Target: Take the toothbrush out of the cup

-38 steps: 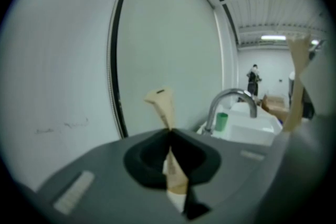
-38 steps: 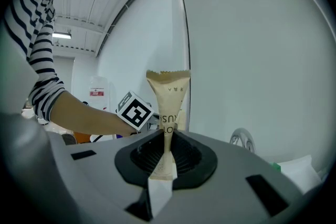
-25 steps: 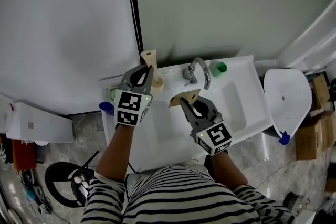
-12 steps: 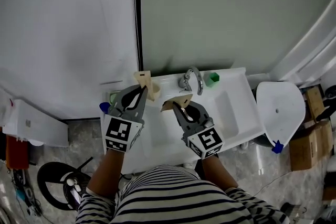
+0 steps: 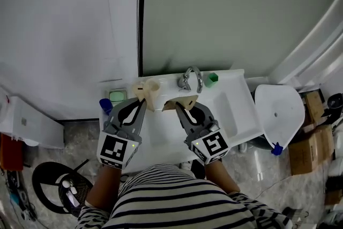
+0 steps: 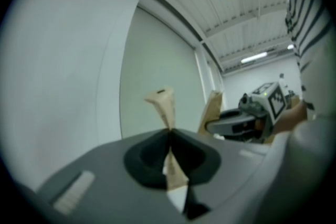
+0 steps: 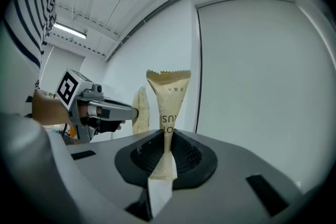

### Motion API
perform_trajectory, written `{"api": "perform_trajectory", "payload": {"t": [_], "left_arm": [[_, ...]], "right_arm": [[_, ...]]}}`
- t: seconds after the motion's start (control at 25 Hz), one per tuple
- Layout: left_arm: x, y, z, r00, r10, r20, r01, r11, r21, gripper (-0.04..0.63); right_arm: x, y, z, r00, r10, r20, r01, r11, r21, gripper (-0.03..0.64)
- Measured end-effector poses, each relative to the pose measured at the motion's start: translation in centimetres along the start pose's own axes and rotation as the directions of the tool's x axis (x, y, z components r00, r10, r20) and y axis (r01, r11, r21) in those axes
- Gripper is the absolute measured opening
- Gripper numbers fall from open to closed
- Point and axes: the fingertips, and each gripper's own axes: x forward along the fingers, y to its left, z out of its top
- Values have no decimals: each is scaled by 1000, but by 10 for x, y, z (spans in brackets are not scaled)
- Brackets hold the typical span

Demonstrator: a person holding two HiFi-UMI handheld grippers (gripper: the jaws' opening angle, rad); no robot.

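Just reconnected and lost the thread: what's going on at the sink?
A person stands at the white sink with a gripper in each hand. The left gripper is shut on a tan paper strip, the right gripper on a printed tan paper packet. Both are held over the sink beside a cream cup.

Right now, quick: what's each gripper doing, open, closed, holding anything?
Left gripper: shut on a beige paper strip.
Right gripper: shut on a printed beige paper packet.
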Motion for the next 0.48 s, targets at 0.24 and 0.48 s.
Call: {"api": "perform_trajectory", "payload": {"t": [0.24,0.48], "left_arm": [[-23,-2,21,996,-3,89,2,1000,15,15],[-39,8,24,992,2,124,-3,1000,12,15]], "right_arm": [[-4,14,23,999,3,39,-2,999,-35,38],[-1,30,28,999,14,49,-11,998,-56,38]]}}
